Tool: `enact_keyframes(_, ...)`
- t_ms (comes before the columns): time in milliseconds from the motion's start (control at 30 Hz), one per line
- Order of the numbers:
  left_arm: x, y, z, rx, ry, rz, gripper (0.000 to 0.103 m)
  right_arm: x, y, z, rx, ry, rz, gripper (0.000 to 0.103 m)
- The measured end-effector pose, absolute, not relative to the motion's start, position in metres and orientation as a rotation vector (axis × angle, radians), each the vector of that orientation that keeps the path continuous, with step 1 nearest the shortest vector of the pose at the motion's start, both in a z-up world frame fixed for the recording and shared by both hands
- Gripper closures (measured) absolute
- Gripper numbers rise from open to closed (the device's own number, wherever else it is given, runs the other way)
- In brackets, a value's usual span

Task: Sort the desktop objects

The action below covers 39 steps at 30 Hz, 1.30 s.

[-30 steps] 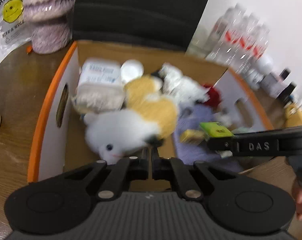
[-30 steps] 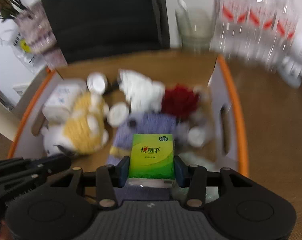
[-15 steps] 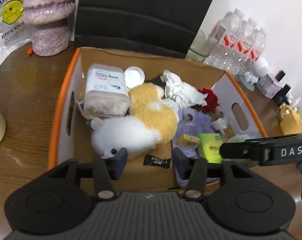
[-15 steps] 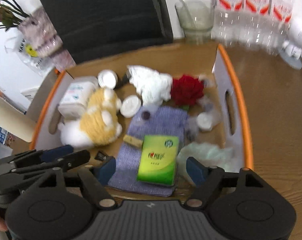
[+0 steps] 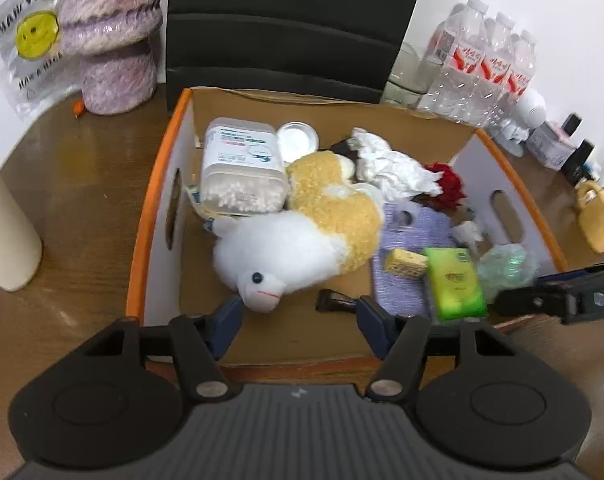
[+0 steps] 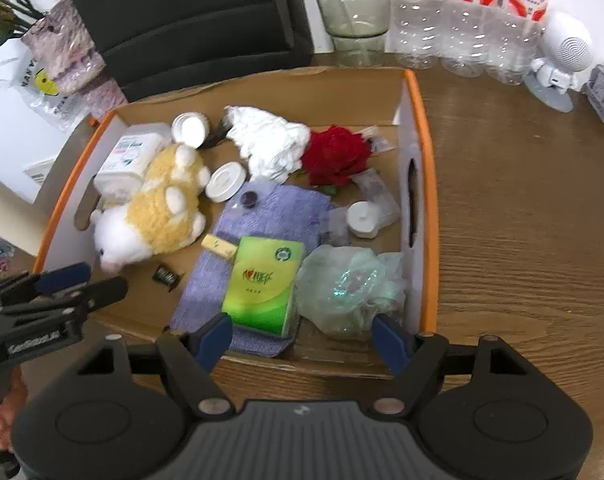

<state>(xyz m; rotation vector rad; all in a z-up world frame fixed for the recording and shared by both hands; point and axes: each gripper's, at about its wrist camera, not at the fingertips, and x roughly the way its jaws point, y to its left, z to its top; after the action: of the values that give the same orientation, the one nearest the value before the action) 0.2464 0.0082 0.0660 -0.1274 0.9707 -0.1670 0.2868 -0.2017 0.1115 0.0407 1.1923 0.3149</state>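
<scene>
I judge the step in hand to be a release just completed into the cardboard box [image 5: 158, 184]; the next move calls for finding another loose item on the worktop [image 6: 521, 200] and bringing it over the box.

Left to right inside the box: a clear tub of cotton swabs [image 5: 242, 164] sits against the left wall, the plush toy [image 5: 302, 240] lies beside it, a small dark wrapped item [image 5: 335, 301] rests on the box floor near the toy's head, and the green tissue pack [image 6: 264, 284] lies flat on the purple cloth [image 6: 278, 208], with a crumpled clear bag [image 6: 349, 284] just to its right.

My left gripper [image 5: 300, 316] hangs over the near edge of the box, its jaws opening. Nothing is between them; the dark wrapped item lies below, clear of the pads.

My right gripper [image 6: 302, 336] stands wide open above the near edge. The tissue pack lies below and between the blue pads [image 6: 216, 336], touching neither, so I hold nothing there.
</scene>
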Motion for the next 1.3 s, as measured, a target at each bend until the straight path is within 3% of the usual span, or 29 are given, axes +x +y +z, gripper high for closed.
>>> enact_keyframes(233,0.229,0.005,0.113,-0.12,0.866,-0.173,0.035,0.285,-0.198,0.139,0.073,1.082,0.312,0.019)
enact_keyframes(300,0.218,-0.001,0.129,-0.082,0.766,-0.132,0.027,0.275,-0.197,0.151,0.072,1.021,0.317,0.016)
enact_keyframes(367,0.201,-0.008,0.142,-0.034,0.607,-0.082,0.01,0.263,-0.194,0.161,0.057,0.938,0.319,0.015)
enact_keyframes(433,0.18,-0.012,0.144,-0.017,0.423,-0.034,0.0,0.248,-0.189,0.171,0.019,0.819,0.292,0.014)
enact_keyframes(633,0.14,-0.012,0.119,-0.076,0.211,0.065,0.0,0.189,-0.192,0.159,-0.005,0.438,0.249,0.0)
enact_keyframes(900,0.118,-0.012,0.106,-0.035,0.278,0.033,0.0,0.153,-0.193,0.141,0.033,0.388,0.255,0.0)
enact_keyframes(1000,0.1,-0.017,0.101,0.041,0.427,0.067,0.0,0.129,-0.199,0.138,0.059,0.388,0.243,0.0)
enact_keyframes(1300,-0.04,-0.012,0.054,-0.007,0.552,0.013,0.0,0.007,-0.229,0.096,0.124,0.521,0.236,0.0)
